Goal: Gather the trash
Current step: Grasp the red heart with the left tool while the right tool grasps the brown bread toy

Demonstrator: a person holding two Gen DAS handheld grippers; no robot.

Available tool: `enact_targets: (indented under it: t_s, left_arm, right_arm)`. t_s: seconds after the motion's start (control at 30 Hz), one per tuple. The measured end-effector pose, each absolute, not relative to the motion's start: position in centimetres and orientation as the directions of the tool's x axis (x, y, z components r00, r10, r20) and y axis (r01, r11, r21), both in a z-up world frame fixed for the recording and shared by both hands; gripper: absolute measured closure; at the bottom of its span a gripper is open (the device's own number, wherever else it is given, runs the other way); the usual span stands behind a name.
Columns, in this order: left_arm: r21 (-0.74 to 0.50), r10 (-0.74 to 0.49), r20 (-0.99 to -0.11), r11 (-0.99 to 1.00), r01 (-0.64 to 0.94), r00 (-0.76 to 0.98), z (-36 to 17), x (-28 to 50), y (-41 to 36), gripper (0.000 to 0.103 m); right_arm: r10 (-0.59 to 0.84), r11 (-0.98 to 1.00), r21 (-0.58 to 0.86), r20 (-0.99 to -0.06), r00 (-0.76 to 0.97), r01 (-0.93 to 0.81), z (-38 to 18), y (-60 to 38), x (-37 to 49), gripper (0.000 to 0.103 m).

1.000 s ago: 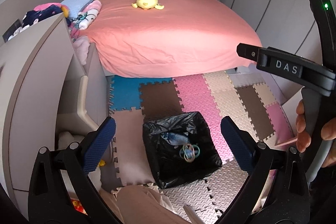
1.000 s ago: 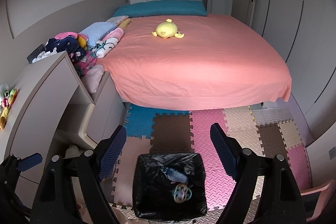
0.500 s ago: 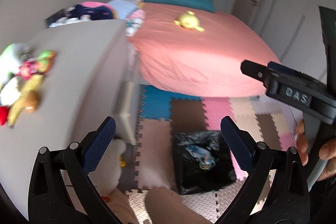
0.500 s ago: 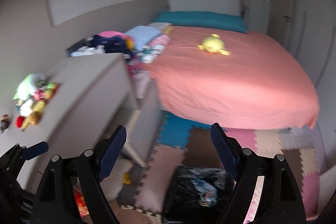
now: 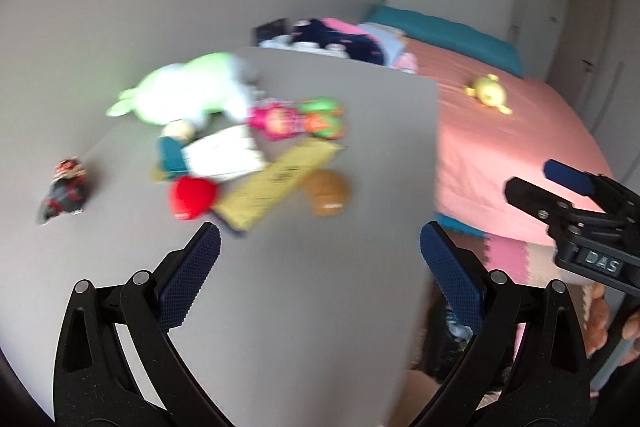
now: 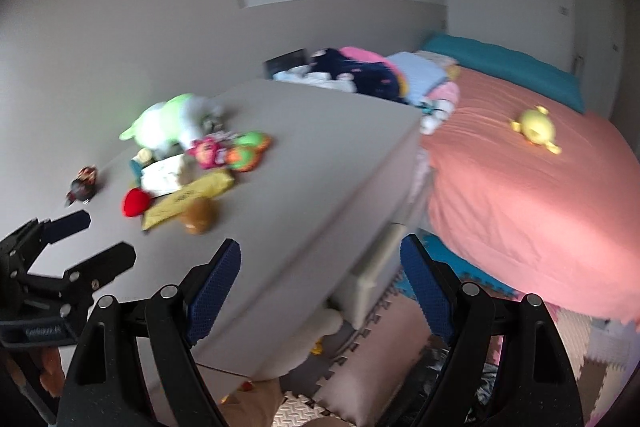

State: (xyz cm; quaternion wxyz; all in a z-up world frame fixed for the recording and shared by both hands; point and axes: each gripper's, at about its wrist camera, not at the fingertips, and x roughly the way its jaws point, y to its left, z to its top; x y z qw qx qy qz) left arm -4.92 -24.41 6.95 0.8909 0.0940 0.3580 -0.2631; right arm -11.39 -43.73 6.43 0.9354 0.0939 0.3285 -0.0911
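A yellow wrapper (image 5: 280, 179) lies flat on the grey bench (image 5: 320, 287), touching a red ball (image 5: 192, 197) and a brown lump (image 5: 328, 191). Over the bench's near part the left gripper (image 5: 320, 259) hangs spread, holding nothing; the right gripper (image 6: 320, 279) gapes likewise beside the pink bed (image 6: 540, 207).

Toys (image 5: 240, 143) on dresser (image 5: 320, 287), bed (image 5: 520, 131) right.

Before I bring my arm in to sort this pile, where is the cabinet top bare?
The cabinet top is bare from the yellow packet and brown ball down to the left hand-held gripper, and along its right edge toward the bed. It is crowded from the green plush to the red ball.
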Motion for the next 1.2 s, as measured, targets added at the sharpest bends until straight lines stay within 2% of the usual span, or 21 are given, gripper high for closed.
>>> enact_targets:
  t_s: [0.17, 0.33, 0.43, 0.63, 0.7, 0.93, 1.13, 1.17, 1.2]
  left_arm:
    - [0.005, -0.325, -0.699, 0.889, 0.458, 0.637, 5.8, -2.4, -20.6, 0.006]
    - [-0.038, -0.307, -0.708, 0.916, 0.399, 0.637, 4.4, 0.1, -17.1, 0.006]
    - [-0.064, -0.306, -0.716, 0.924, 0.377, 0.628, 3.7, 1.0, -16.2, 0.006]
    - [-0.066, -0.302, -0.724, 0.926, 0.373, 0.621, 3.2, 3.2, -16.5, 0.006]
    - [-0.069, -0.306, -0.727, 0.923, 0.378, 0.615, 3.1, 3.7, -16.9, 0.006]
    - [-0.051, -0.288, -0.751, 0.922, 0.383, 0.595, 1.8, 6.2, -19.0, 0.007]
    - [-0.089, -0.283, -0.781, 0.933, 0.349, 0.557, 0.7, 8.1, -19.6, 0.023]
    - [-0.096, -0.281, -0.782, 0.936, 0.338, 0.556, 0.6, 8.3, -19.4, 0.028]
    - [-0.094, -0.273, -0.784, 0.940, 0.327, 0.558, 0.6, 8.6, -19.3, 0.041]
  right_arm:
    - [-0.044, 0.980, 0.122, -0.638, 0.769, 0.158, 5.7, -40.2, -8.4, 0.021]
    - [-0.032, 0.989, 0.085, -0.663, 0.748, 0.118, 3.8, -37.3, -4.9, 0.021]
    - [-0.027, 0.990, 0.080, -0.690, 0.724, 0.113, 2.4, -36.5, -2.7, 0.032]
    - [-0.032, 0.990, 0.070, -0.730, 0.682, 0.121, 0.7, -36.0, 0.6, 0.047]
    - [-0.023, 0.990, 0.075, -0.744, 0.668, 0.118, 0.3, -36.2, 1.3, 0.065]
    - [-0.014, 0.980, 0.132, -0.702, 0.712, 0.150, 1.4, -37.7, 1.3, 0.065]
    - [-0.020, 0.975, 0.150, -0.677, 0.736, 0.164, 2.5, -38.8, 1.5, 0.065]
    - [-0.021, 0.974, 0.153, -0.675, 0.738, 0.167, 2.5, -39.0, 1.5, 0.065]
    - [-0.020, 0.972, 0.159, -0.673, 0.739, 0.172, 2.6, -39.3, 1.6, 0.065]
